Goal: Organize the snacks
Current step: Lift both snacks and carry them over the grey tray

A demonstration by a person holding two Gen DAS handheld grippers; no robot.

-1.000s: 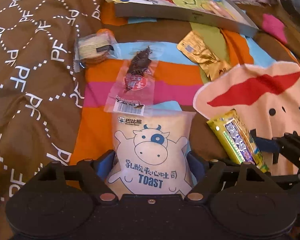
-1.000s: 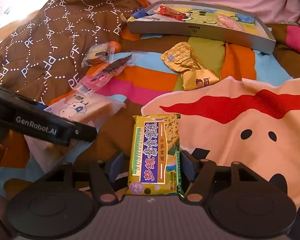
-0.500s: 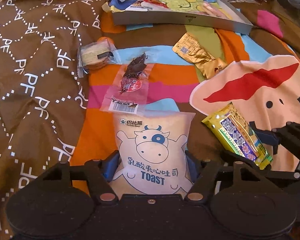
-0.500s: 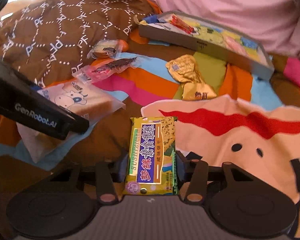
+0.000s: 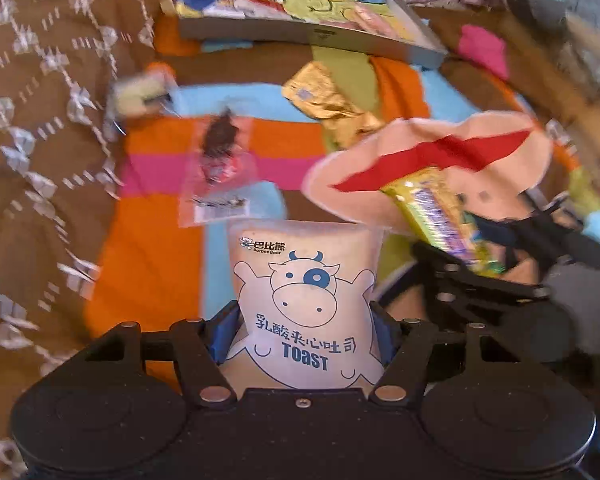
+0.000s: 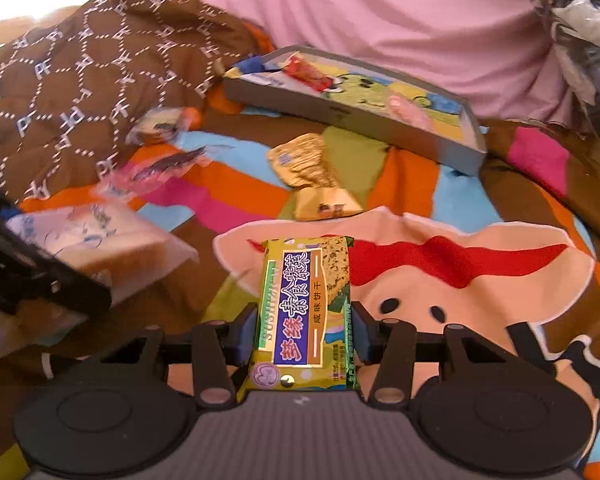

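Gripping a translucent white toast bag printed with a blue cartoon cow point(image 5: 306, 304), the left gripper point(image 5: 305, 332) had its blue-padded fingers point(image 5: 223, 332) pressed against the bag's two sides, the bag held up off the bedding. Right gripper point(image 6: 305, 334) likewise pinched a yellow-green cracker packet with a purple label point(image 6: 305, 312) — pads tight on both long edges, packet pointing forward over a multicoloured cartoon-print blanket point(image 6: 440, 184). In the left view that packet point(image 5: 440, 216) and the right gripper point(image 5: 512, 248) showed to the right, just beside the toast bag; in the right view the toast bag point(image 6: 100, 244) sat low left, clamped by the dark left gripper point(image 6: 40, 276). Well ahead lay a shallow grey cardboard tray with a cartoon-printed floor point(image 6: 400, 132), holding a red wrapper point(image 6: 308, 72) near its left end. Loose on the blanket between grippers and tray: a crinkled gold foil pouch point(image 6: 304, 160), a clear sachet with a dark dried snack point(image 5: 220, 160), and a small clear-wrapped pale pastry point(image 5: 140, 94) — blurred. Brown quilted cover with white lettering point(image 6: 80, 80) lay left; pink fabric point(image 6: 380, 12) behind the tray.
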